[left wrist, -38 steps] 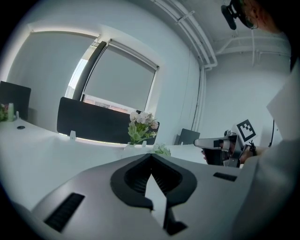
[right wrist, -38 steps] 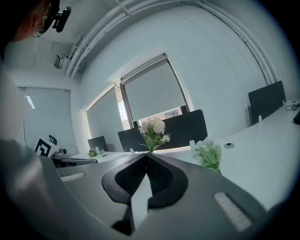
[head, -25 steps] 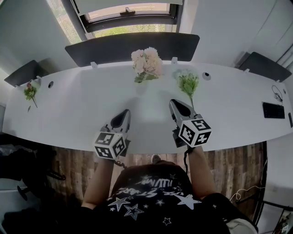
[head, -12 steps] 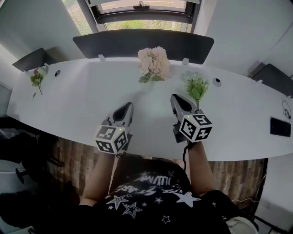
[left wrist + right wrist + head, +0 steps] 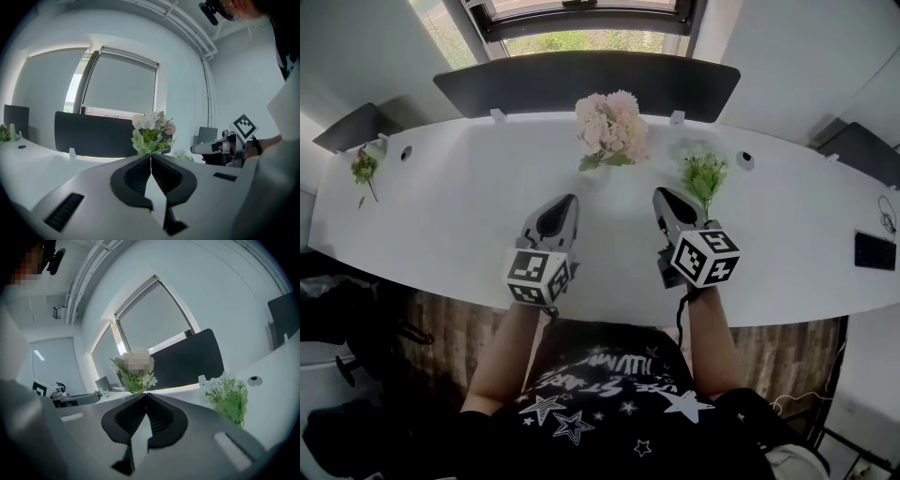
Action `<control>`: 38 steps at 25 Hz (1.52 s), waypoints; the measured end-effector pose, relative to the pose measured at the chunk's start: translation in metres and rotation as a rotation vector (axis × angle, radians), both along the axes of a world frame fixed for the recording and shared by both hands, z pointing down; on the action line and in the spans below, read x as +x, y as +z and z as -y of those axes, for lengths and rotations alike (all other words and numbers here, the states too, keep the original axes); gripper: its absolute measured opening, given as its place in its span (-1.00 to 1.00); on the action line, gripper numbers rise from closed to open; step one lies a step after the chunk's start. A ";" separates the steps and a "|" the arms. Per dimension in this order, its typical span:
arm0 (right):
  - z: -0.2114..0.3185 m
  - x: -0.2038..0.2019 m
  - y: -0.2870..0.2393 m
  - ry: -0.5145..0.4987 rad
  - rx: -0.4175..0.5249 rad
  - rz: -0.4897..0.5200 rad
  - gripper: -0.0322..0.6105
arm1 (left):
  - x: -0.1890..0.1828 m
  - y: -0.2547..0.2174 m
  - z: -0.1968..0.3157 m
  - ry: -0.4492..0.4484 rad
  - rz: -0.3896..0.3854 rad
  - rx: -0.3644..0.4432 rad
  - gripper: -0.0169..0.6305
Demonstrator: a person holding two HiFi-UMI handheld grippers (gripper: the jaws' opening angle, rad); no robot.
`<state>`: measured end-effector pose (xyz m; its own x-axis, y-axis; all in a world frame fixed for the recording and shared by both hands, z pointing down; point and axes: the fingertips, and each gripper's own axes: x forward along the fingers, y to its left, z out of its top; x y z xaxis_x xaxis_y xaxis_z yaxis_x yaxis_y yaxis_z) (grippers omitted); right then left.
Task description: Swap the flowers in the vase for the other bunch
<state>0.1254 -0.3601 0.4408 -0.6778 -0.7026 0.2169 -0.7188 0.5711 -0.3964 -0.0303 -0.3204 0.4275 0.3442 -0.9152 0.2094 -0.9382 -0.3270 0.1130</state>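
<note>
Pink-and-white flower bunch is standing upright mid-span at the far edge of the white curved worktop. Green-and-white leafy bunch is lying right of worktop centre. Left tongs and right tongs are hovering over its near half, both closed together, gripping nothing.

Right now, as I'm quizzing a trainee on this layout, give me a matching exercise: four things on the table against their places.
1 pink bouquet
2 green bunch
3 small sprig
4 black device

a far left end of the table
b nearest the right claw
c far right end
d middle, by the far edge

Pairs: 1-d, 2-b, 3-a, 4-c
</note>
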 end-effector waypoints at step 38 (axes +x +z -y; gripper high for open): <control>0.031 -0.058 0.077 -0.203 0.013 -0.137 -0.39 | 0.025 0.049 0.103 0.280 0.106 0.088 -0.11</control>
<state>0.0669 -0.3910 0.5175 -0.7705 -0.5579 0.3084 -0.6350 0.7139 -0.2950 -0.0050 -0.4235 0.4766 0.5660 -0.8041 0.1820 -0.8153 -0.5786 -0.0211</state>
